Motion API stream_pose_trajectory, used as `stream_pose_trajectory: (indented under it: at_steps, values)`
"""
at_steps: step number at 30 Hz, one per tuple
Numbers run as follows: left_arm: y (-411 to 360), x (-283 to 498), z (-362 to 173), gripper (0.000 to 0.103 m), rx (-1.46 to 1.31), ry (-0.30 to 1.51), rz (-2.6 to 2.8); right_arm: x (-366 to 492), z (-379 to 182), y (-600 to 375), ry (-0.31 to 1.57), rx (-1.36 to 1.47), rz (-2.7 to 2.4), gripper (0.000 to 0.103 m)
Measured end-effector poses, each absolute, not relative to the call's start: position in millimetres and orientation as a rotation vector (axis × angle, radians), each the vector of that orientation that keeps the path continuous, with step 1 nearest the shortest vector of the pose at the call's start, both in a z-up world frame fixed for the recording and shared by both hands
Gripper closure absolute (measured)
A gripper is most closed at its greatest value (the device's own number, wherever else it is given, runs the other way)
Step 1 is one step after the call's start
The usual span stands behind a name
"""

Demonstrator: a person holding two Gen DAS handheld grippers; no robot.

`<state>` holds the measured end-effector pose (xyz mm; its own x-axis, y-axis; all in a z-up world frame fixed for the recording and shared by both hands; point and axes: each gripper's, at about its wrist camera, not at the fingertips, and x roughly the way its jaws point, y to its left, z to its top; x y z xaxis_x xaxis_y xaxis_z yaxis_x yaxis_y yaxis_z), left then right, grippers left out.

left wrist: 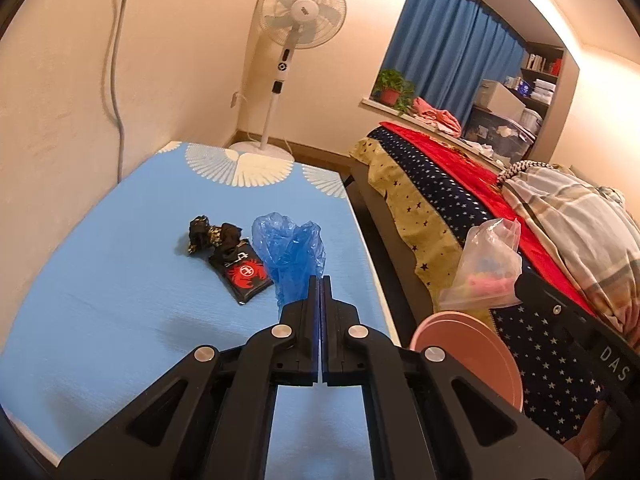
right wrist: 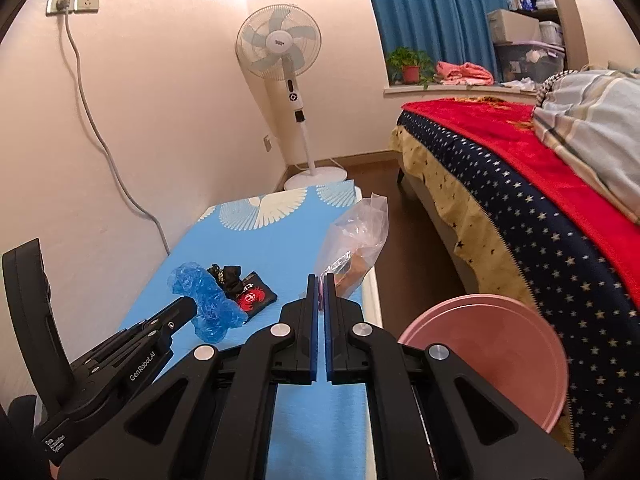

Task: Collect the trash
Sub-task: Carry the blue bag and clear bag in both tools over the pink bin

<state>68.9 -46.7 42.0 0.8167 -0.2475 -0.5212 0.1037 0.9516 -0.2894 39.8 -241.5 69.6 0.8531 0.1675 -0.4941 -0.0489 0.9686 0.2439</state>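
On the blue table (left wrist: 100,280) lie a crumpled black wrapper (left wrist: 214,234) and a black packet with a red crab print (left wrist: 242,274). My left gripper (left wrist: 321,280) is shut on a blue plastic bag (left wrist: 290,252), lifted just above the table; it also shows in the right wrist view (right wrist: 208,300). My right gripper (right wrist: 321,280) is shut on a clear plastic bag (right wrist: 356,240) with coloured scraps inside, held near the table's right edge; it shows in the left wrist view (left wrist: 486,268). A pink bin (right wrist: 492,352) stands on the floor right of the table.
A bed (right wrist: 540,216) with a starred blanket stands on the right, a narrow floor strip between it and the table. A standing fan (right wrist: 280,52) is in the far corner. A cable (right wrist: 100,140) hangs down the left wall.
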Motion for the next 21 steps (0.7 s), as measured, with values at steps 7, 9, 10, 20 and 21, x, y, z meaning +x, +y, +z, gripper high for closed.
stream_pose_trajectory:
  at_steps: [7, 9, 10, 20, 21]
  values:
    - [-56.1, 56.9, 50.9, 0.103, -0.232, 0.573, -0.214, 21.0, 75.8, -254.3, 0.525, 0.226, 0.092, 0.100]
    - [-59.3, 53.9, 52.9, 0.103, -0.228, 0.570, -0.221, 18.3, 78.2, -256.8, 0.520, 0.225, 0.088, 0.100]
    - [-60.6, 53.0, 53.8, 0.103, -0.225, 0.568, -0.225, 16.5, 79.0, -256.2, 0.518, 0.224, 0.086, 0.100]
    - [-80.2, 51.5, 56.0, 0.103, -0.215, 0.570, -0.255, 5.5, 85.7, -271.0, 0.501, 0.226, 0.052, 0.100]
    - [-82.8, 51.4, 55.7, 0.103, -0.214, 0.570, -0.258, 4.8, 86.1, -272.8, 0.500, 0.227, 0.047, 0.100]
